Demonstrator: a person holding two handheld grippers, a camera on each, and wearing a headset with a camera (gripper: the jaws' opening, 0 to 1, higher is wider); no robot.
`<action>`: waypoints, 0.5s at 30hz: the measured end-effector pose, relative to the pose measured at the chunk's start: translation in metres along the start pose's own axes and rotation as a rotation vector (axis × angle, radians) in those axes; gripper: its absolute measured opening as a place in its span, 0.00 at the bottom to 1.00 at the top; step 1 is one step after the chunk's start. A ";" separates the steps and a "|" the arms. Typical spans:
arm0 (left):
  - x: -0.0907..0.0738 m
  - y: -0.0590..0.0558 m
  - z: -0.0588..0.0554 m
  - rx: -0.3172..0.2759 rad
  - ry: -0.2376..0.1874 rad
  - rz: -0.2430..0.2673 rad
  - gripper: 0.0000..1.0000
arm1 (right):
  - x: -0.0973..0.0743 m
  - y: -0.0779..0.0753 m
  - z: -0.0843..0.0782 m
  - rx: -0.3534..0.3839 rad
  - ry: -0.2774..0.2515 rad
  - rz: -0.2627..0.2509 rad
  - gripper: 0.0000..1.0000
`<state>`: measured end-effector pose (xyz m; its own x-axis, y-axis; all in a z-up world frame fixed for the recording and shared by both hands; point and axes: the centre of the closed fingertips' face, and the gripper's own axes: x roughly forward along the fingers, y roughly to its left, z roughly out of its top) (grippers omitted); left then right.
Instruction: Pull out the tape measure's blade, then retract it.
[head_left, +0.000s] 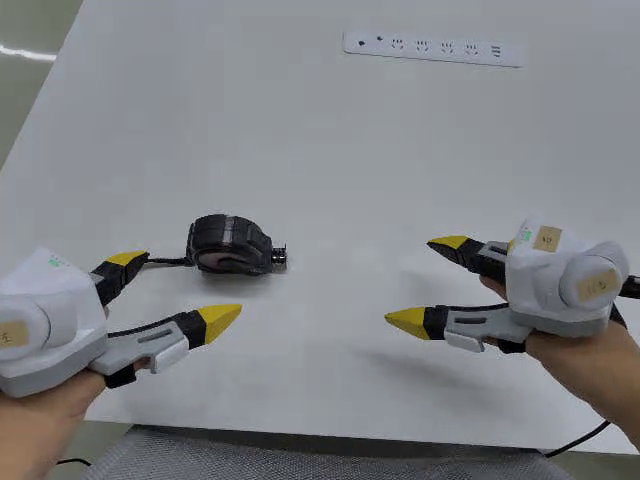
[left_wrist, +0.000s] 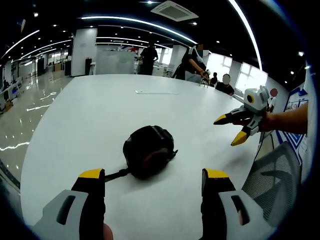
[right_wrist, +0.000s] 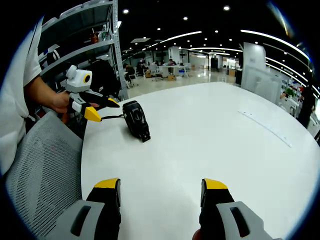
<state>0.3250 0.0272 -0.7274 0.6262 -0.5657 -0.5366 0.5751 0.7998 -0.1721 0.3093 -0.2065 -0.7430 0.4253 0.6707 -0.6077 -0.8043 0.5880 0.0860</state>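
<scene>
well, the tape measure (head_left: 232, 245) lies just ahead of the gaping left tool (head_left: 189, 284).

The left claw (head_left: 188, 285) and right claw (head_left: 413, 281) had white moulded housings, black jaws with pointed yellow tips, and tan stickers (head_left: 547, 238); a black cable (head_left: 580, 440) hung by the right, and the person wore a white short sleeve (right_wrist: 20, 90)

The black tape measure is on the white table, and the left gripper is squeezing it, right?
Not quite. The left gripper is open, not squeezing; the head view shows the tape measure lying just beyond its jaws. It is black and on the white table.
</scene>
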 end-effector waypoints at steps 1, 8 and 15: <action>-0.002 0.001 -0.001 0.005 0.000 -0.003 0.77 | -0.004 0.000 -0.003 0.006 0.004 -0.006 0.65; -0.015 0.003 -0.011 0.019 0.026 -0.019 0.80 | -0.023 0.000 -0.016 0.032 0.001 -0.044 0.74; -0.025 0.001 -0.019 0.059 0.046 -0.049 0.85 | -0.039 -0.001 -0.027 0.061 0.008 -0.071 0.82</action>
<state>0.3001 0.0455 -0.7296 0.5724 -0.5930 -0.5664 0.6353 0.7574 -0.1509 0.2827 -0.2452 -0.7406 0.4773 0.6227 -0.6201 -0.7450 0.6609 0.0902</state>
